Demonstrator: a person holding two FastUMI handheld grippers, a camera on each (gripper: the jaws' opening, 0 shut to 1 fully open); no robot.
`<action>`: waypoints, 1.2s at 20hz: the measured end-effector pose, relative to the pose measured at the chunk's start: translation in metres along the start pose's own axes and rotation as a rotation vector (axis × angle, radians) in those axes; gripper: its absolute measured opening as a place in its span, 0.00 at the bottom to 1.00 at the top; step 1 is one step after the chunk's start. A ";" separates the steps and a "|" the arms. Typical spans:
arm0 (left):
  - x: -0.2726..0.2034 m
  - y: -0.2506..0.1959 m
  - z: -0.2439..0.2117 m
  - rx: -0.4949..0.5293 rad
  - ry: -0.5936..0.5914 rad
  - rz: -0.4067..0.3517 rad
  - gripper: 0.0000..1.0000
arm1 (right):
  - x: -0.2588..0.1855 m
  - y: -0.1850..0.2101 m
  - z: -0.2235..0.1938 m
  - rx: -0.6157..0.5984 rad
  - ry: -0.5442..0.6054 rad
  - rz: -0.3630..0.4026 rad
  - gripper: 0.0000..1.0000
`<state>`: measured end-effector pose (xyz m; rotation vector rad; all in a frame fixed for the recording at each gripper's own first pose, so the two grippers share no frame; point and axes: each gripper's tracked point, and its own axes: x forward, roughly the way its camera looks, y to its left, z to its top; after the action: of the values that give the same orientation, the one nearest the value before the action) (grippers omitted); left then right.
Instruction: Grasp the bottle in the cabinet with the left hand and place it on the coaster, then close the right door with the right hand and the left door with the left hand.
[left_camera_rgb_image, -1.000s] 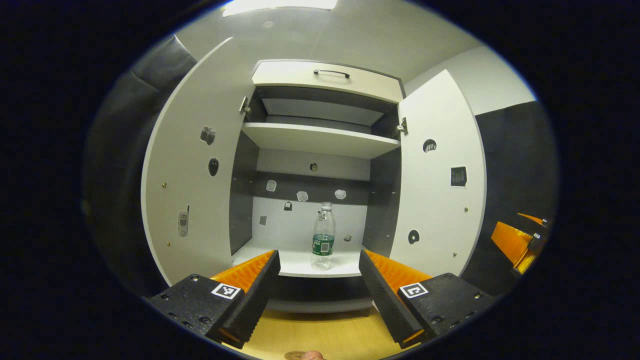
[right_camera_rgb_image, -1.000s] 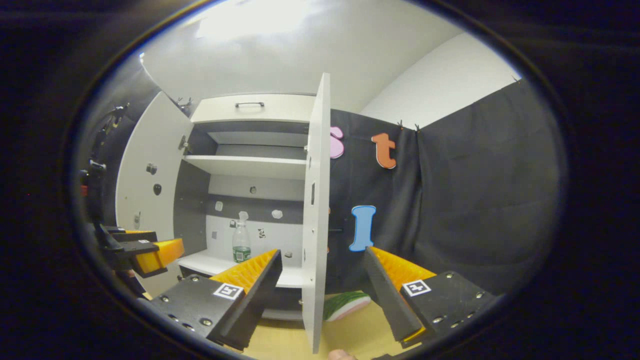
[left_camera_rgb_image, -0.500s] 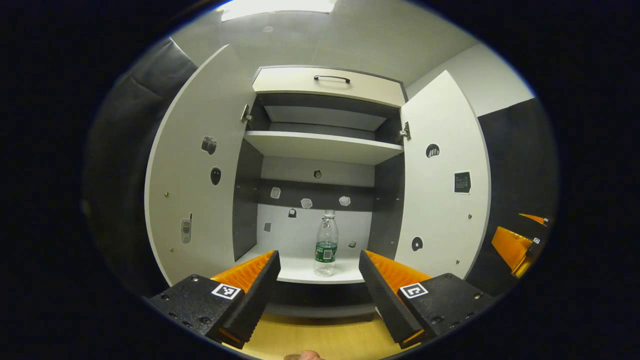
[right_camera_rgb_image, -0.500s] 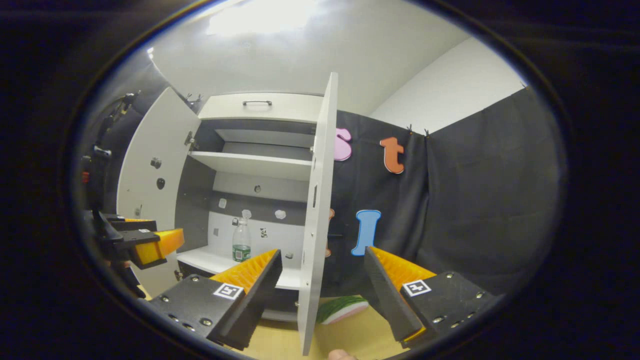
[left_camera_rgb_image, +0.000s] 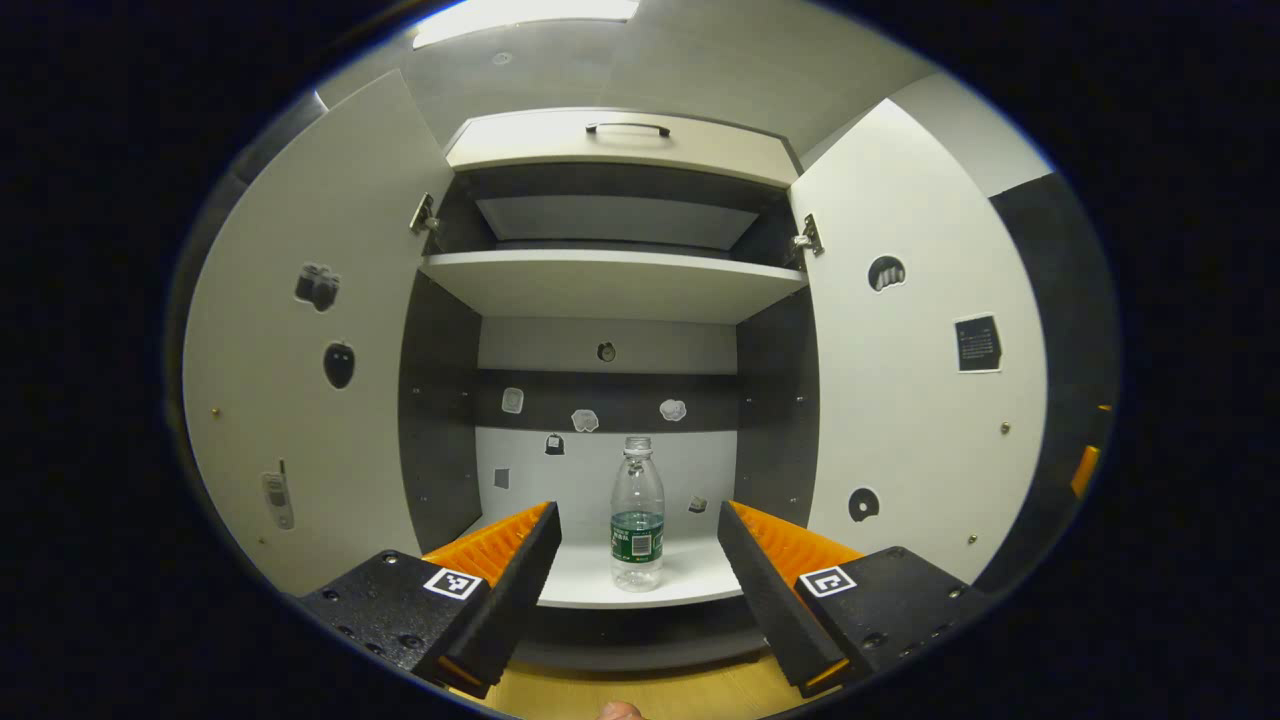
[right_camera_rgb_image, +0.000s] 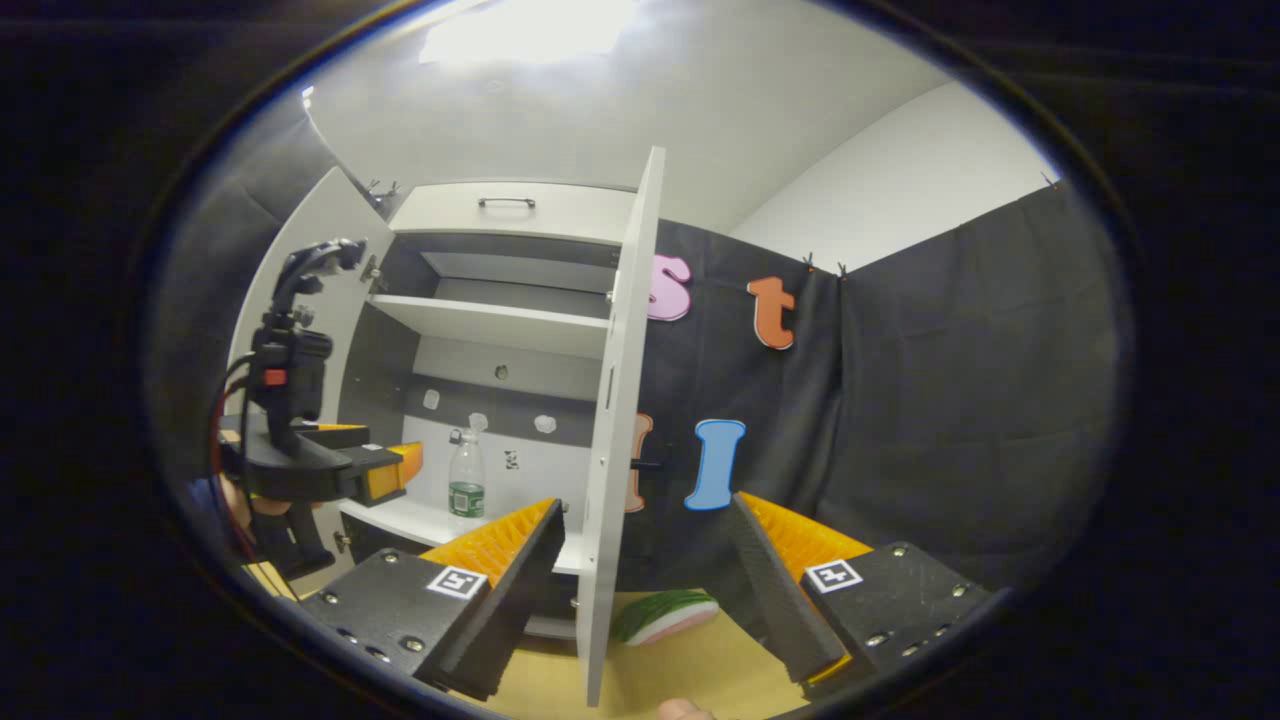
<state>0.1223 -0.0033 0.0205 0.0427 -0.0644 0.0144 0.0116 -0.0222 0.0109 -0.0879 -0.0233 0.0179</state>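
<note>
Bottle first: the clear plastic bottle (left_camera_rgb_image: 637, 515) with a green label stands upright on the white lower shelf (left_camera_rgb_image: 690, 580) of the open white-and-grey cabinet (left_camera_rgb_image: 610, 285), near the shelf's front edge and about midway between the side walls. In the left gripper view it sits centred in the gap of the left tool (left_camera_rgb_image: 638, 560), whose fingers are spread wide with nothing between them; the bottle is ahead of the tips, not yet between them. The step in hand looks like the approach for the first grasp.

In the right gripper view the left tool (right_camera_rgb_image: 385, 470) is seen from the side, just in front of the shelf and to the left of the bottle (right_camera_rgb_image: 466, 478). The right tool (right_camera_rgb_image: 645, 560) is likewise spread and empty, held back over the light wooden surface (right_camera_rgb_image: 690, 660), with the edge of the white right door (right_camera_rgb_image: 615, 420) directly ahead. The white left door (left_camera_rgb_image: 300, 330) also stands open.

Next, I judge, the left tool should advance level until the fingers flank the bottle's body around the label, then clench. No coaster can be made out, so the placing spot cannot be told.
</note>
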 end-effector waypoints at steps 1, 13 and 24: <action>0.014 0.001 -0.004 -0.008 0.012 -0.002 0.99 | -0.003 -0.004 -0.001 -0.007 0.000 -0.017 1.00; 0.164 0.011 -0.053 0.016 0.148 -0.021 0.99 | -0.021 -0.071 -0.028 -0.064 0.066 -0.262 1.00; 0.170 0.011 -0.063 -0.045 0.222 -0.109 0.78 | -0.022 -0.076 -0.034 -0.082 0.085 -0.278 0.96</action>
<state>0.2956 0.0127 -0.0305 -0.0008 0.1592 -0.0908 -0.0081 -0.1014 -0.0168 -0.1664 0.0485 -0.2649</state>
